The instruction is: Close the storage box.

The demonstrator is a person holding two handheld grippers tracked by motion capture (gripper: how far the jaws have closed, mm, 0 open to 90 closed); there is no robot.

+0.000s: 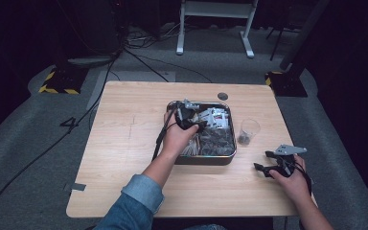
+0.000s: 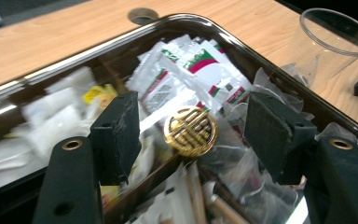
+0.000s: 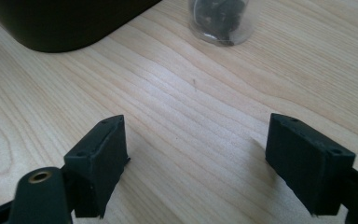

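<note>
A dark metal tray on the table holds several sachets, clear packets and wooden sticks. My left gripper hangs open over its left half. In the left gripper view its jaws stand wide apart around a round gold emblem on the end of a brown stick, without touching it. White sachets with red and green print lie behind it. My right gripper rests open low over the bare wood at the right, nothing between its jaws. A clear plastic cup with dark bits in its bottom stands right of the tray.
The wooden table has a round cable hole near its far edge. The tray's dark wall and the cup lie ahead of the right gripper. Beyond the table stand a white frame and floor cables.
</note>
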